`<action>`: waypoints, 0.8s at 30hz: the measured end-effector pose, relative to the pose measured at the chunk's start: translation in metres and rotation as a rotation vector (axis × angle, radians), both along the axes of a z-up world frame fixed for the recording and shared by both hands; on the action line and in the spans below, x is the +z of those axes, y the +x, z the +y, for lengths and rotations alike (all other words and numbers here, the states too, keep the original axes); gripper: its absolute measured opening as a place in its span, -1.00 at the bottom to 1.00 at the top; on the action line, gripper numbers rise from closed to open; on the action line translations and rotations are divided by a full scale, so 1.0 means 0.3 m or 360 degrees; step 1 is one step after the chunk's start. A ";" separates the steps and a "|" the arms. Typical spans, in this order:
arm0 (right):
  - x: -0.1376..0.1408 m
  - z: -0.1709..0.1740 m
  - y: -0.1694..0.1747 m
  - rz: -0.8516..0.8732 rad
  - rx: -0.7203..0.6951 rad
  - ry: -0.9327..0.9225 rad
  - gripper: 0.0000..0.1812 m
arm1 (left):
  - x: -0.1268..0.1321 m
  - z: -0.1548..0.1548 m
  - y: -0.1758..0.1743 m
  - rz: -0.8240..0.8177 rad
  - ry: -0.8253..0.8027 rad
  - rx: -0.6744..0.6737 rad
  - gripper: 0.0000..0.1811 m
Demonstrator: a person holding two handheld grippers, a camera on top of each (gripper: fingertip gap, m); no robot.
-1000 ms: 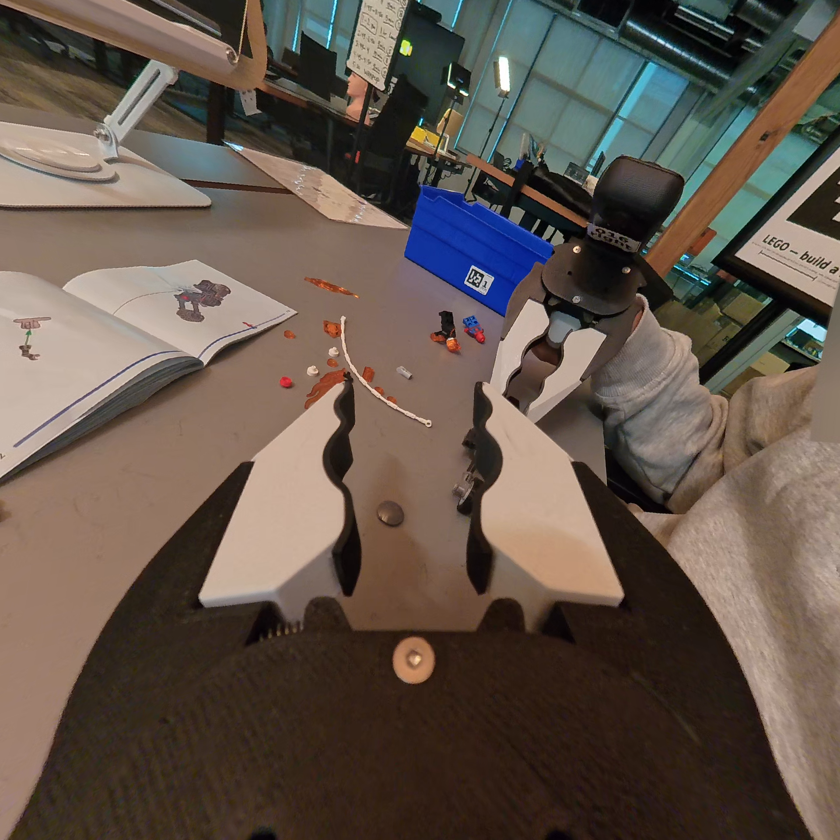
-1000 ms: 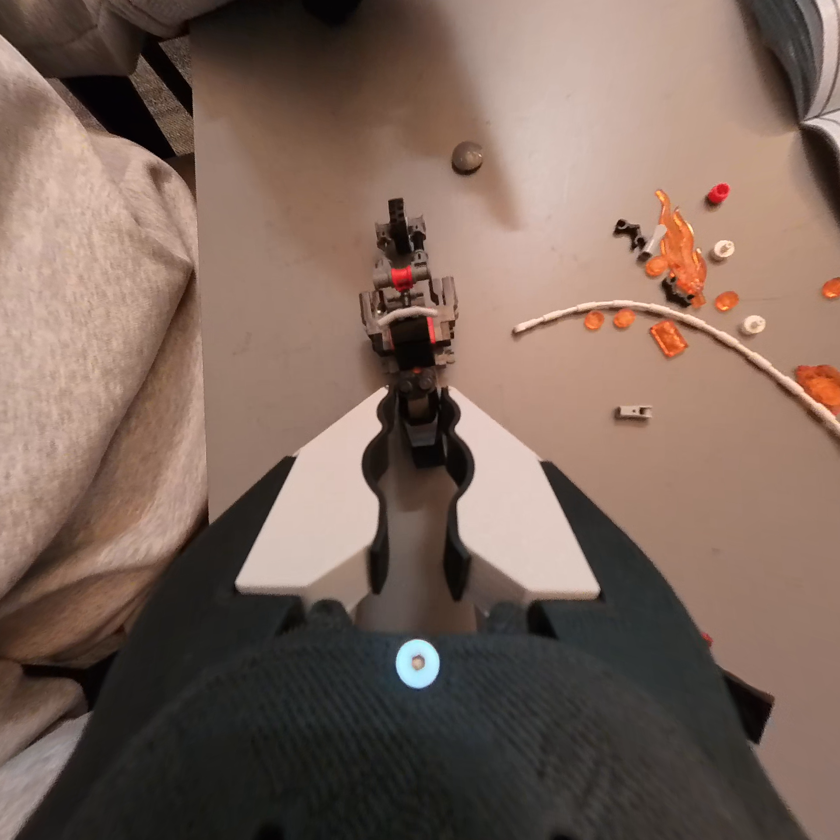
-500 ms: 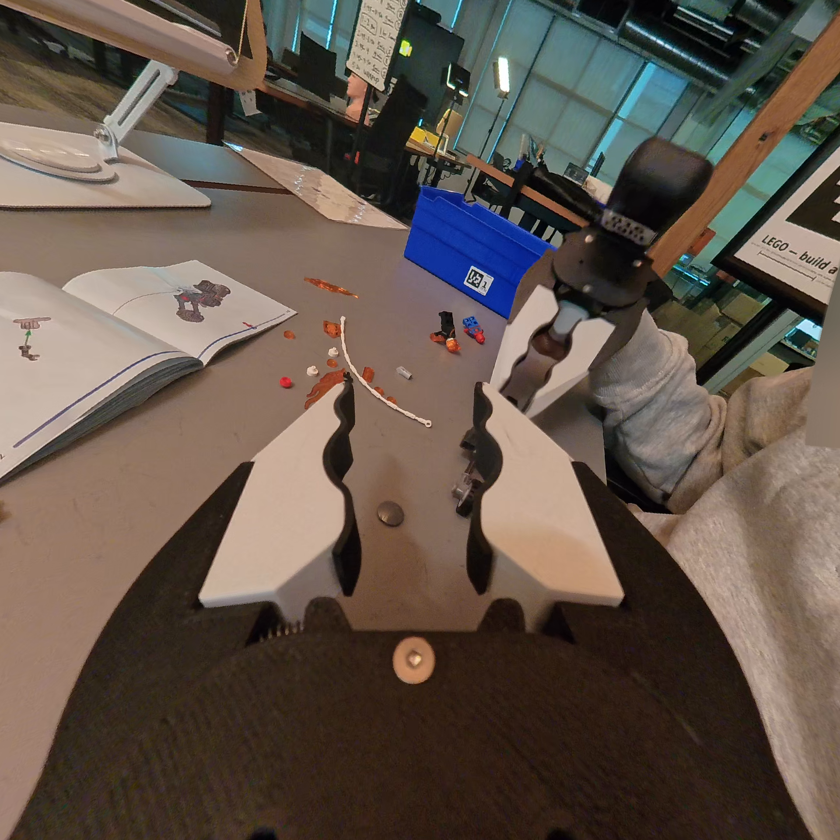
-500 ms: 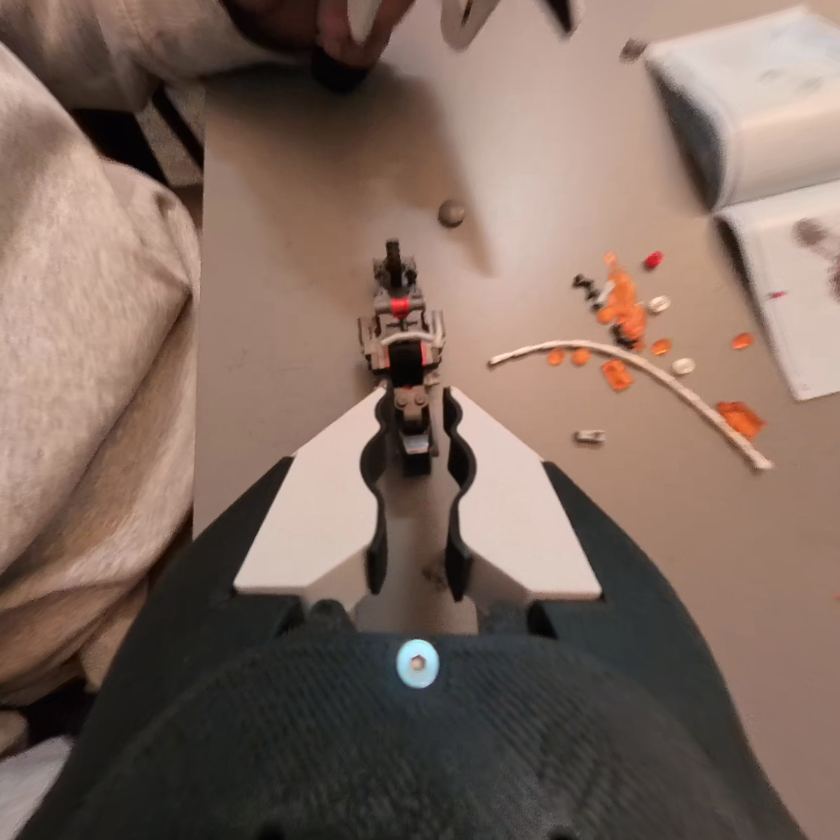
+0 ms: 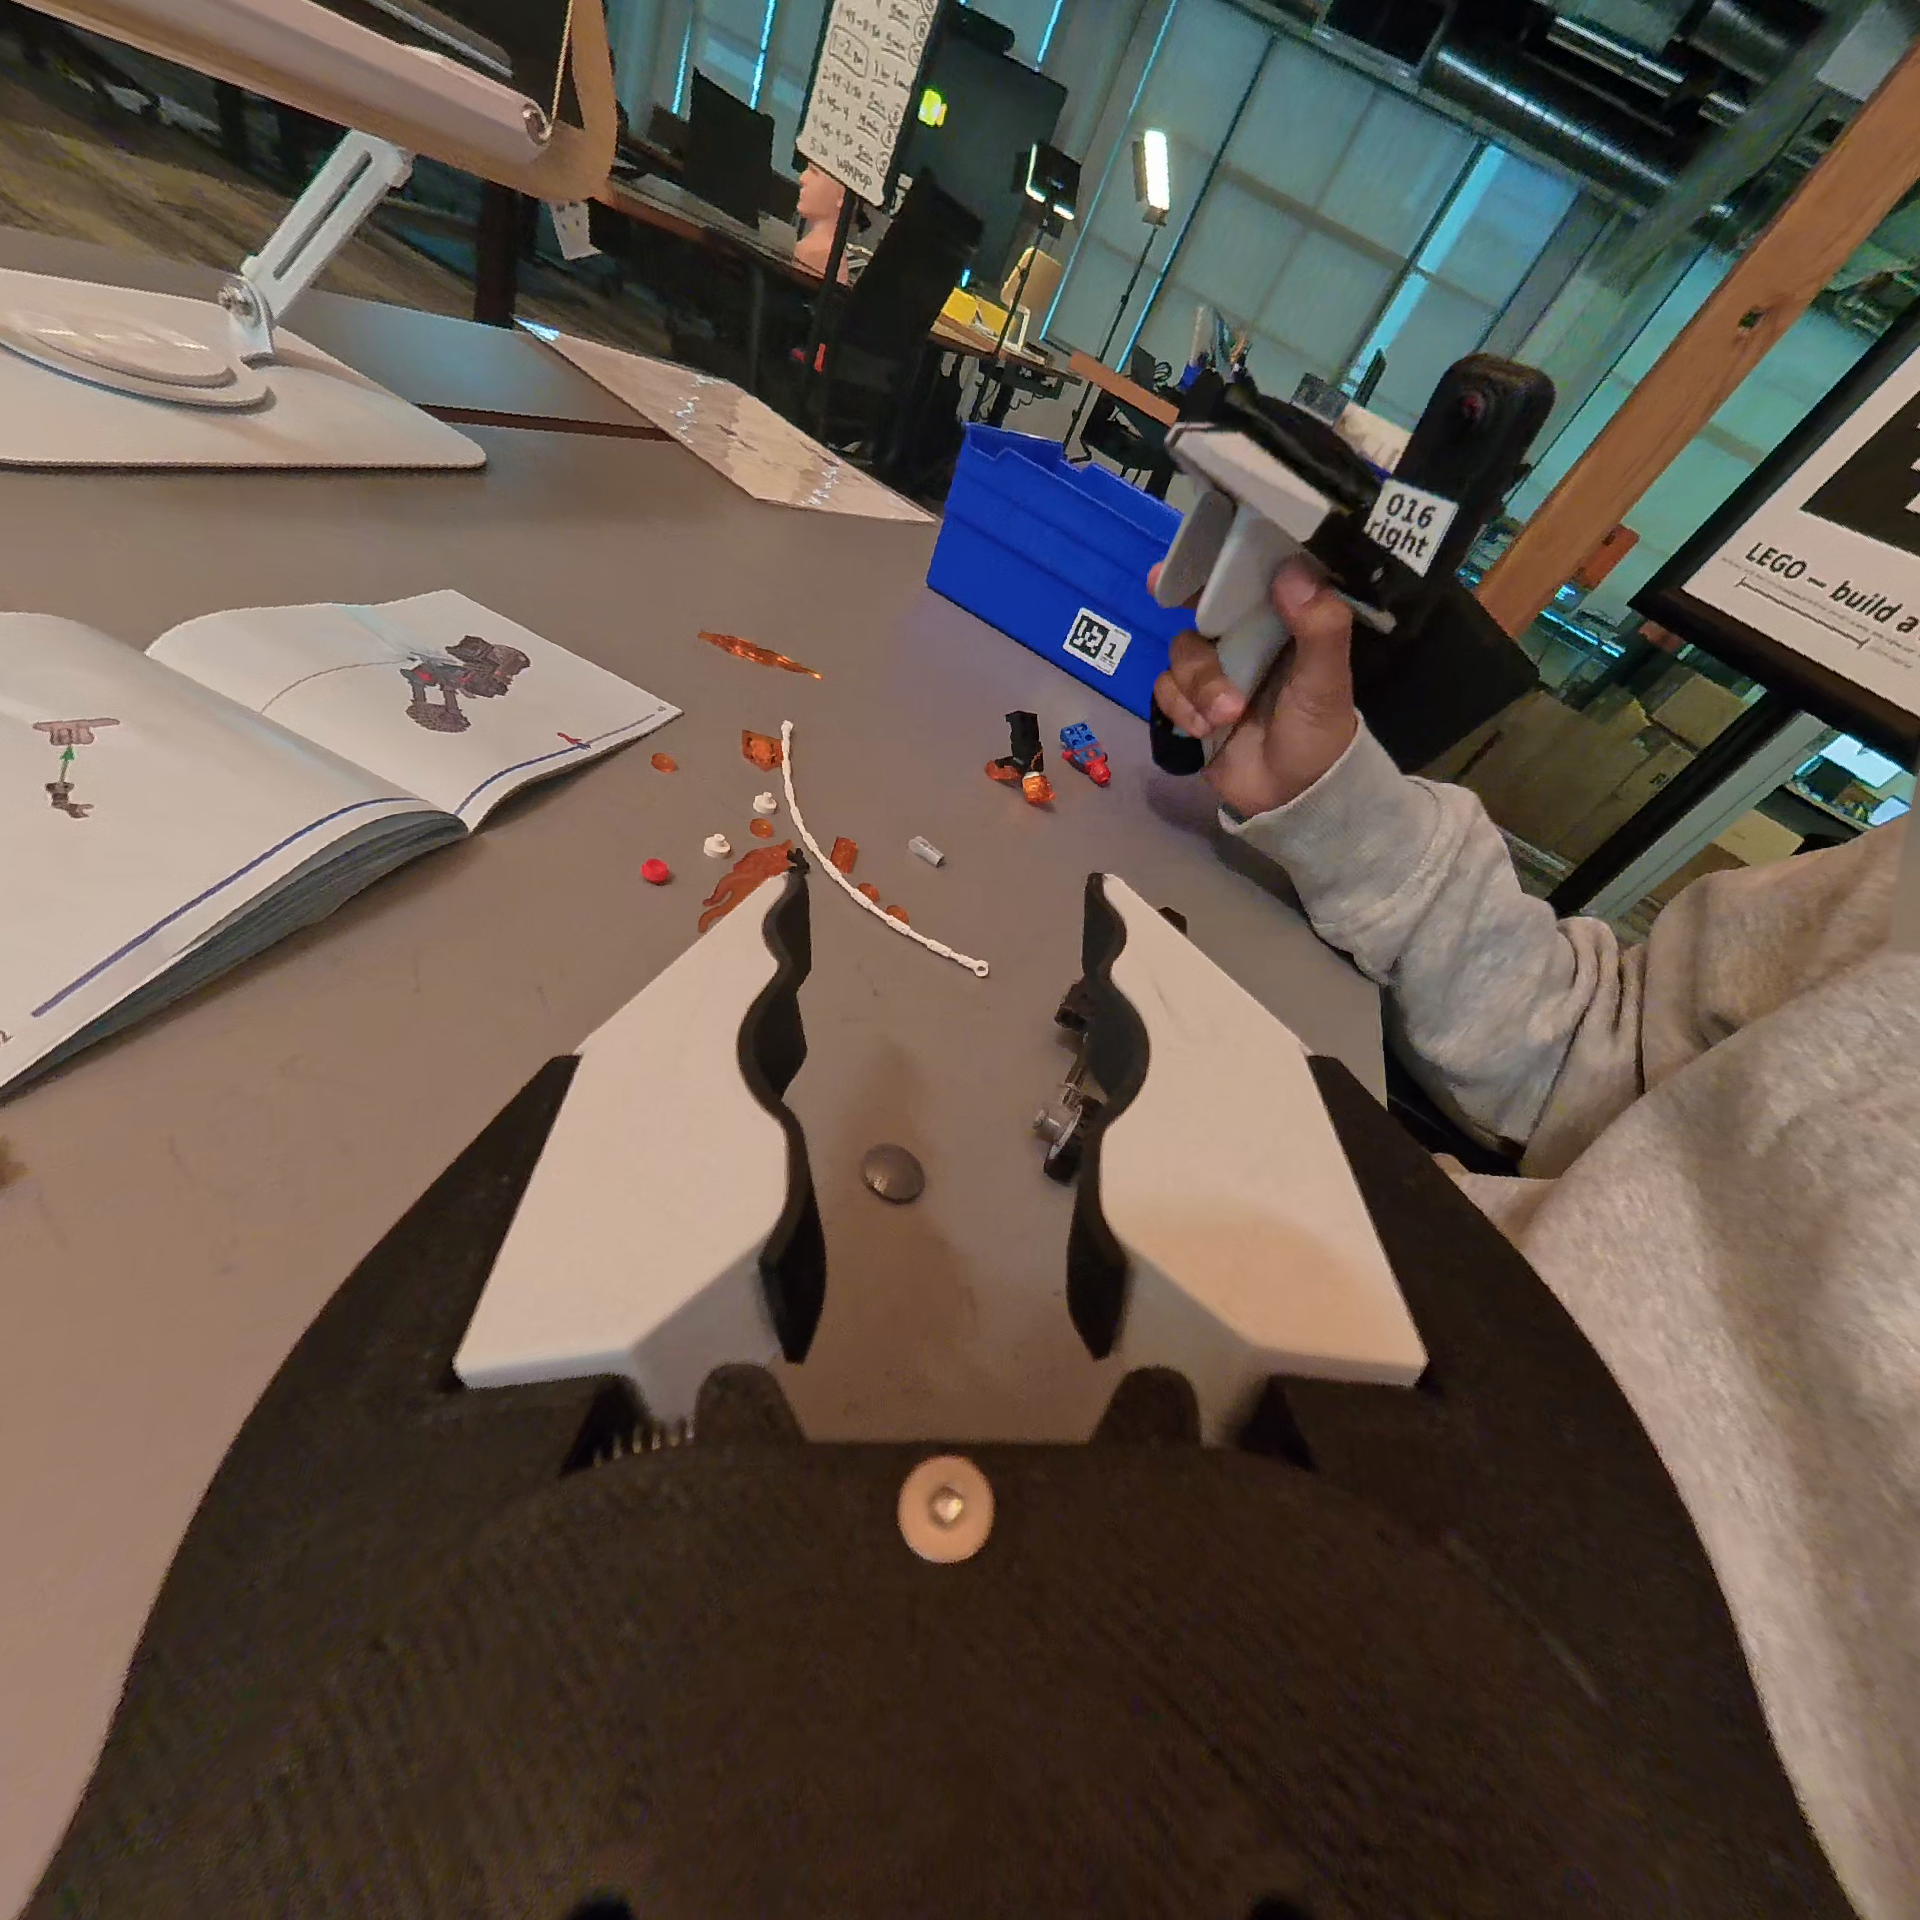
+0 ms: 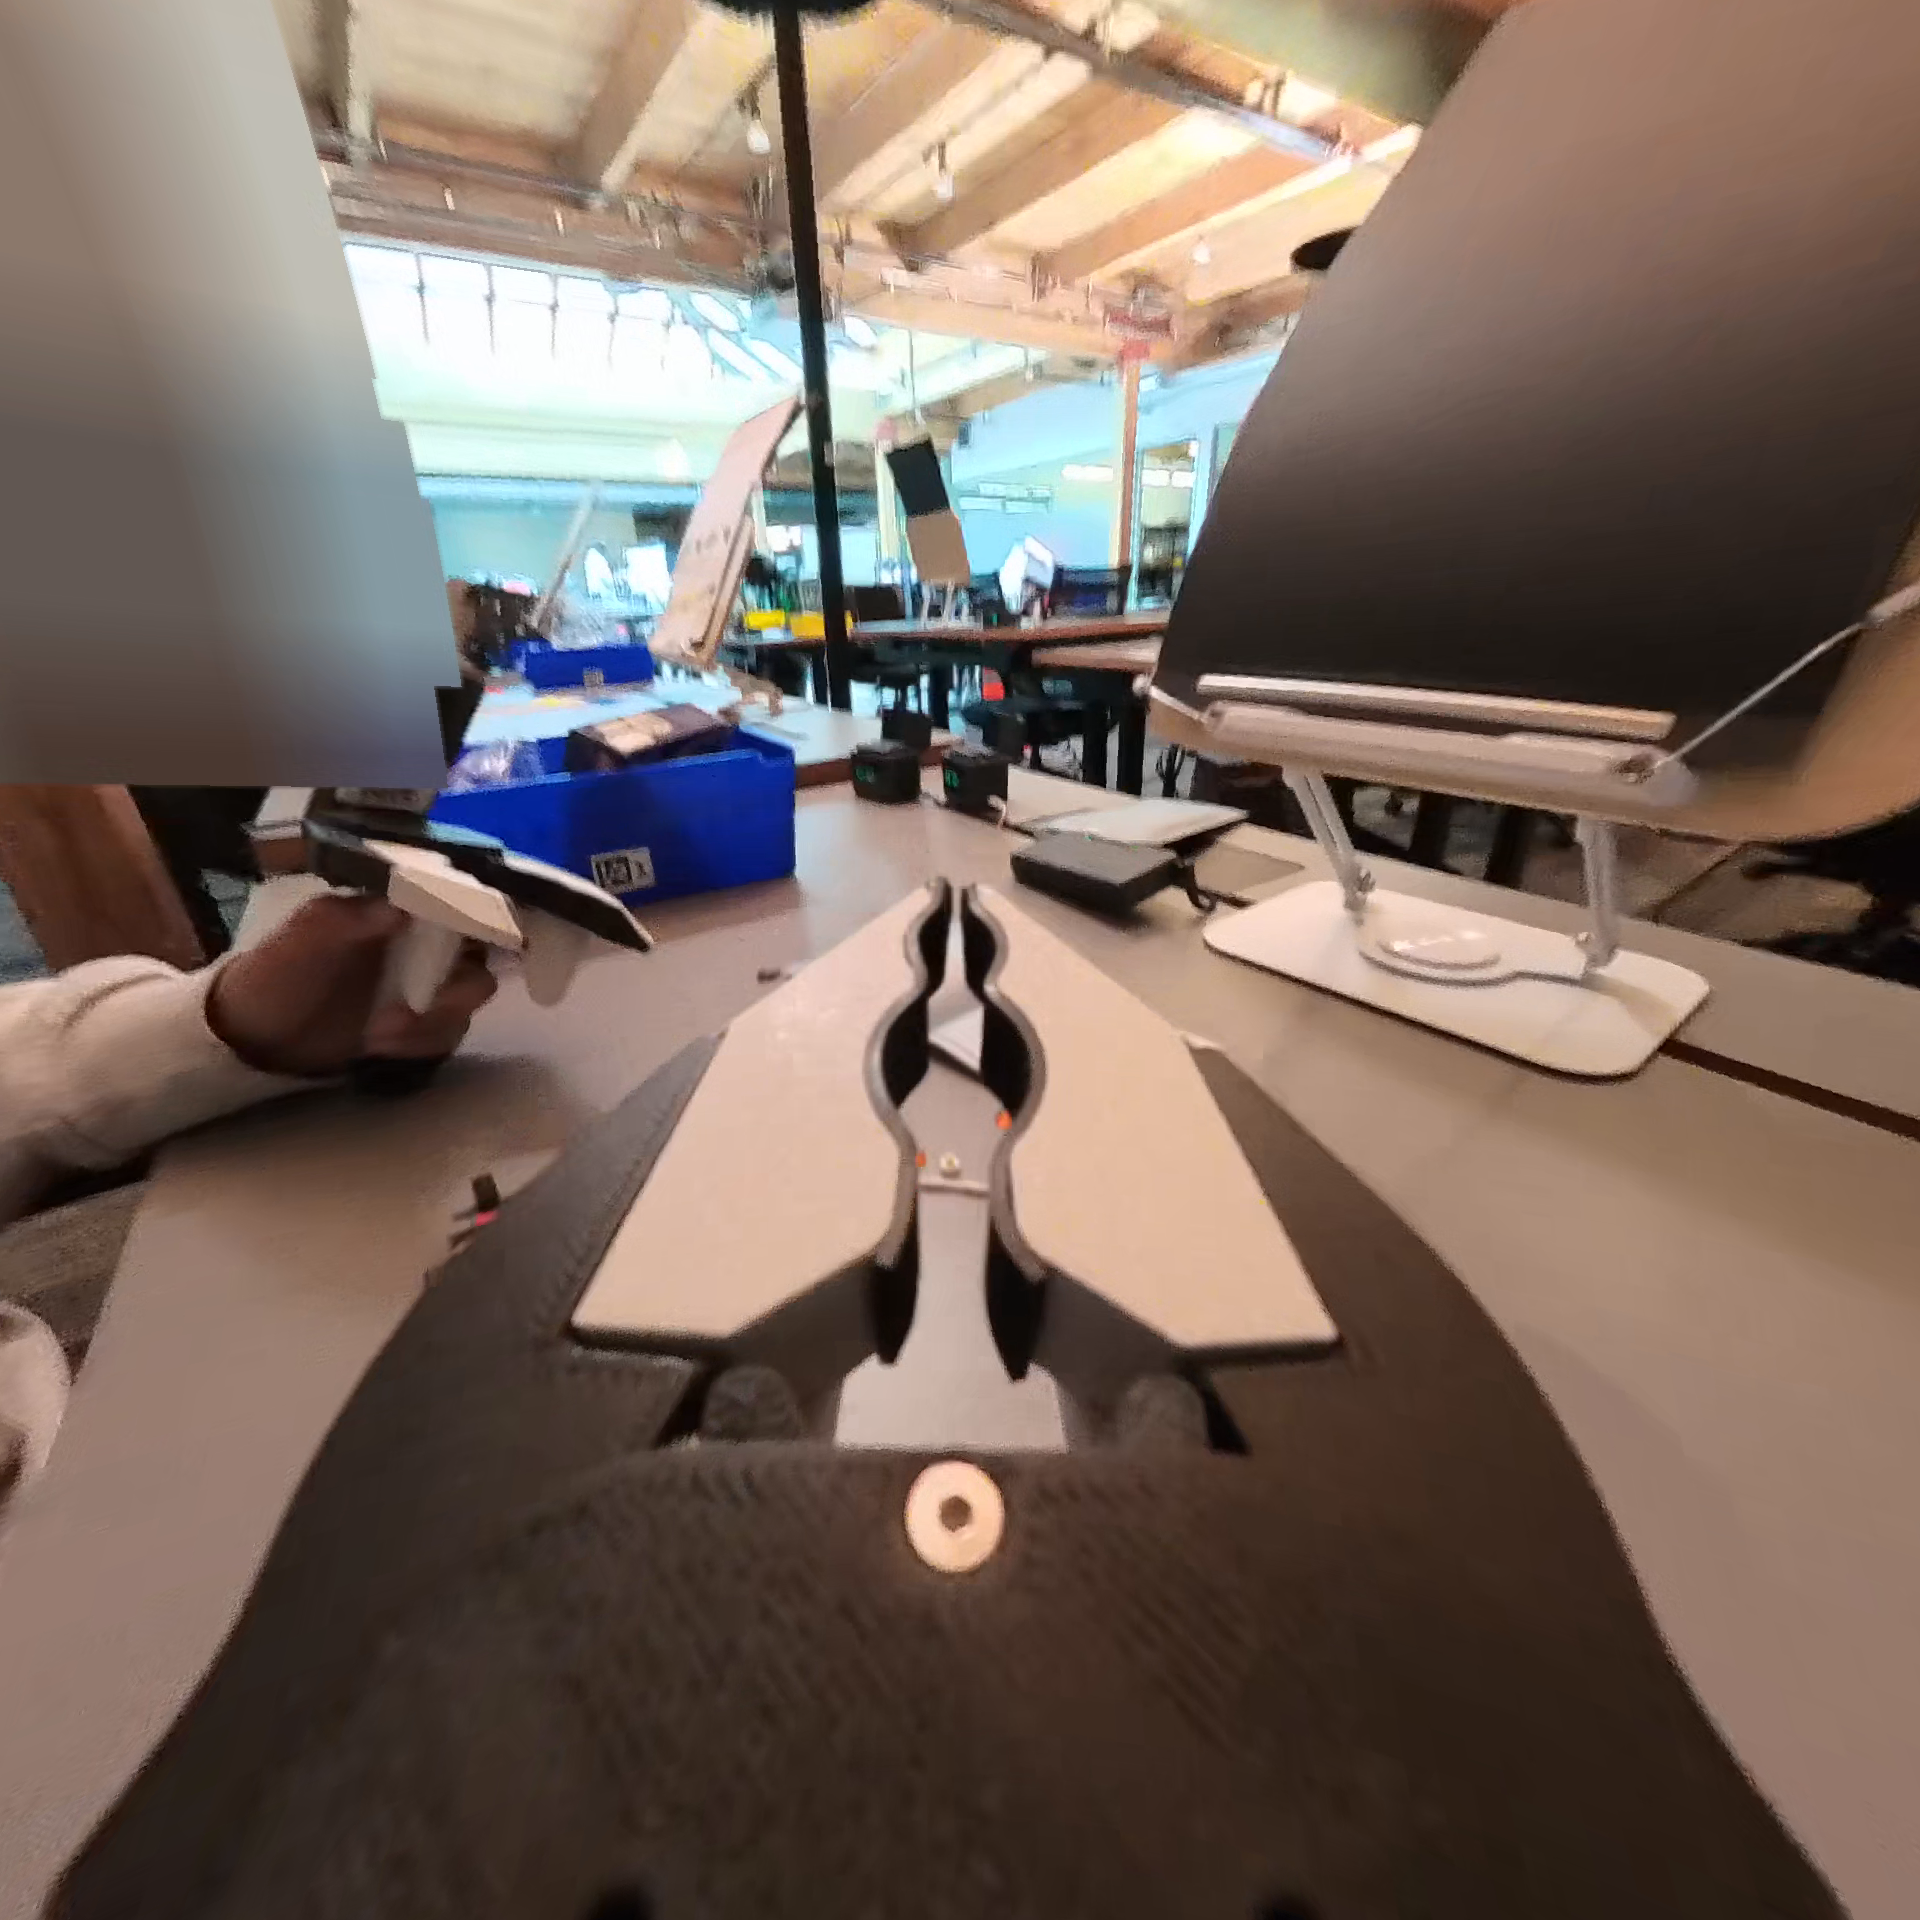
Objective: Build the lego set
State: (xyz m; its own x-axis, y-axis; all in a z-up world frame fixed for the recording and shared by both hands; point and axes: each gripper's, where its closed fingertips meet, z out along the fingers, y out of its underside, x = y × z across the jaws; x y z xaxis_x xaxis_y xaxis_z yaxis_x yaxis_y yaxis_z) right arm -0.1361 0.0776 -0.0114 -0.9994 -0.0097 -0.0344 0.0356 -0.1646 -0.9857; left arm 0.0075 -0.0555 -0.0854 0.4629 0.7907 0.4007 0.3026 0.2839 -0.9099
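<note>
My left gripper [image 5: 940,894] rests open and empty just above the grey table [image 5: 416,1039]. A small dark round piece [image 5: 894,1174] lies between its fingers. The dark grey lego model [image 5: 1075,1081] stands by the right finger, mostly hidden behind it. My right gripper [image 6: 951,899] is shut and empty, lifted off the table and pointing level across it. In the left wrist view only its back and the hand [image 5: 1268,717] holding it show. Loose orange pieces [image 5: 748,883], a white chain [image 5: 862,883] and a red stud [image 5: 652,871] lie ahead.
An open instruction booklet [image 5: 260,769] lies on the left. A blue bin [image 5: 1039,551] stands at the far edge, with a small figure [image 5: 1023,748] before it. A white tablet stand [image 6: 1455,966] and a black adapter [image 6: 1091,868] are at the back. A sleeved arm [image 5: 1455,935] crosses the right side. The gap from one gripper's tips to the other's is roughly 20 cm. About 11 cm separates my left fingertips from the red stud [image 5: 652,871].
My right gripper has drawn off the lego model, risen and tilted up from looking down at the table to looking level, and its jaws have closed. My left gripper has not moved.
</note>
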 end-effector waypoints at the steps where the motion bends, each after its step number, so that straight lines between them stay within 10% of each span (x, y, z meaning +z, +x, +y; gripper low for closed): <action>1: -0.014 -0.007 0.001 0.0010 0.0000 0.0052 -0.99 | 0.001 -0.001 0.000 0.0002 -0.0001 0.0003 -0.43; 24: -0.163 -0.035 0.017 0.0162 0.0019 0.0428 -0.92 | -0.003 0.027 0.006 0.0034 -0.0201 0.0029 -0.31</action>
State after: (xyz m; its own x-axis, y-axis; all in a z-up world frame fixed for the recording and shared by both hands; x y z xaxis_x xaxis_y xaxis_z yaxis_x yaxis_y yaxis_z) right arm -0.1310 0.0671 -0.0604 -0.9977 -0.0258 0.0634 -0.0658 0.1030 -0.9925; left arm 0.0093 -0.0474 -0.0864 0.4554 0.8426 0.2875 0.2785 0.1719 -0.9449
